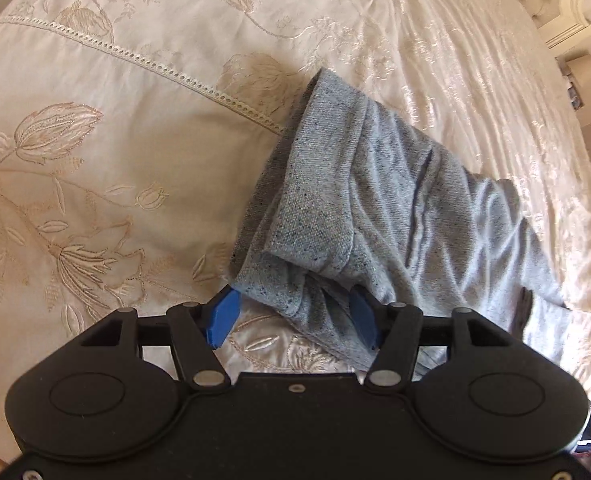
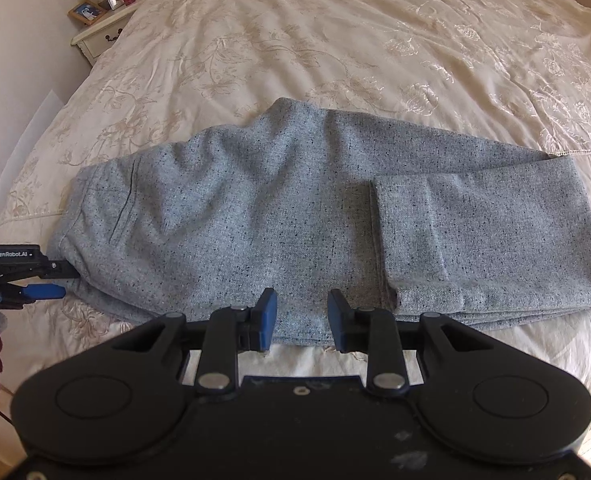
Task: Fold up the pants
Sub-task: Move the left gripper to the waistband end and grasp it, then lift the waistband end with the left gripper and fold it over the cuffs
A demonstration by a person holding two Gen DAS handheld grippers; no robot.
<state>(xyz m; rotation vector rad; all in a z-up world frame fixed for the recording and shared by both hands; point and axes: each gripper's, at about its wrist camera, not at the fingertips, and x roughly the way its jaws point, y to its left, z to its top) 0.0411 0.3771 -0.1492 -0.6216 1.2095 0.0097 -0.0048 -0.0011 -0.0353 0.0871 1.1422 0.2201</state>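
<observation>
Both grippers gape: I see my left gripper (image 1: 293, 316) straddling the waistband end of the grey pants (image 2: 295, 208), my right gripper (image 2: 301, 320) empty at their near edge, legs folded over on the bedspread (image 2: 335, 40).

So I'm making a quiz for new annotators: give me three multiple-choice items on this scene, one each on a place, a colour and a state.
1. Where do the pants lie?
A. on the bed
B. on a chair
C. on the floor

2. What colour are the gripper pads?
A. red
B. blue
C. white

3. How is the right gripper?
A. shut on the pants
B. open, at the pants' near edge
C. holding a hanger

Answers:
1 A, the grey cloth is spread on the cream cover.
2 B, both grippers show blue pads.
3 B, there is a gap between its fingers and nothing in it.
</observation>
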